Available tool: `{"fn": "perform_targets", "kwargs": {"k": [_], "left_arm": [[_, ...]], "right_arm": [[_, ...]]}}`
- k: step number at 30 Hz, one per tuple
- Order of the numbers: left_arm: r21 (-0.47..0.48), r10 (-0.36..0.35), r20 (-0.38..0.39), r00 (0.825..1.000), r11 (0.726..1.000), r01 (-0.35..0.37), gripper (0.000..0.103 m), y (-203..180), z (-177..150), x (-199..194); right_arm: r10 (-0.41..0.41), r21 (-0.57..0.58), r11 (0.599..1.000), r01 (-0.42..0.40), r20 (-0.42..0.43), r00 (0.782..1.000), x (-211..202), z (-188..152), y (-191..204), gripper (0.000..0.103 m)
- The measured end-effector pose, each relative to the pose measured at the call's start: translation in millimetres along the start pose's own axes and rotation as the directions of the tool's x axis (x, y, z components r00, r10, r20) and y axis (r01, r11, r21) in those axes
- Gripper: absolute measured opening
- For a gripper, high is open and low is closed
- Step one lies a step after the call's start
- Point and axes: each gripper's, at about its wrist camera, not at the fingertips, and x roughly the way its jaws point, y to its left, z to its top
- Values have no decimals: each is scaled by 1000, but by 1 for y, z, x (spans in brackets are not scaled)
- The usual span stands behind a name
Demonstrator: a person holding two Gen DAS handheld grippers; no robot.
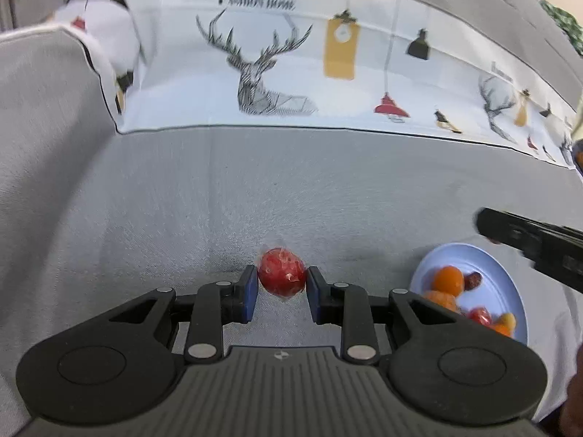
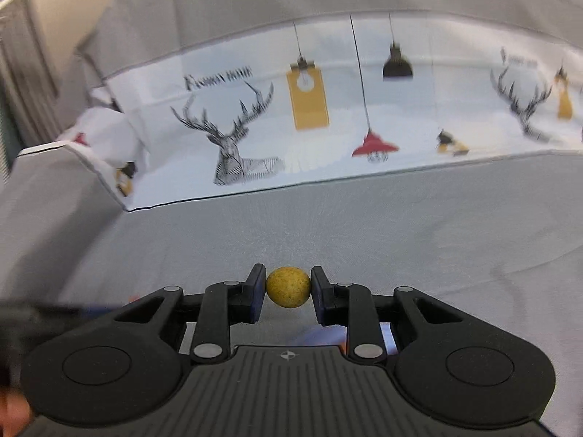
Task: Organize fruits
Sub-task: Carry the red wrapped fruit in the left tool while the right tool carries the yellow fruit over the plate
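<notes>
My left gripper (image 1: pixel 282 279) is shut on a red round fruit in clear wrap (image 1: pixel 282 272), held above the grey sofa seat (image 1: pixel 218 200). To its right a pale blue plate (image 1: pixel 506 291) lies on the seat with orange and red fruits (image 1: pixel 450 279) on it. The other gripper's black body (image 1: pixel 532 244) reaches over the plate's far edge. My right gripper (image 2: pixel 288 287) is shut on a small yellow speckled round fruit (image 2: pixel 288 287), held above the seat. A bit of the blue plate (image 2: pixel 324 337) shows under the right gripper.
A white cushion cover printed with deer and lamps (image 1: pixel 291 73) lines the sofa back and also shows in the right wrist view (image 2: pixel 328 116). A grey armrest (image 1: pixel 43 109) rises at the left. The left gripper's blurred black body (image 2: pixel 36 320) is at the lower left.
</notes>
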Motion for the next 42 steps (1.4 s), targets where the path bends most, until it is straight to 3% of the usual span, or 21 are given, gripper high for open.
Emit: {"fn": "perform_targets", "kwargs": {"k": [8,17,25,33,42], "left_arm": [[-12,-89,93,992,996,90,31,-25,-28,-49],[34,-130,105,986,991,127,31,-45,-53,-66],[36,-142,94,985,990,140,31,-48,-53,-59],[98,-196,108,975,978,186,31,-72,-54,-55],[132,-206,105,973,973,191,31,-90,-54,-44]], "right_arm": [[-8,136,991,-11,144,990,-82,-24,-38,28],[-49,79,996,36,176,983,-129,-54,-48,28],[-90,105,991,77,126,988,-125,-65,-63,28],[-87,100,992,81,66,994,-103,-69,-54,28],[-89,101,991,86,21,996,-88,-70,-55,28]]}}
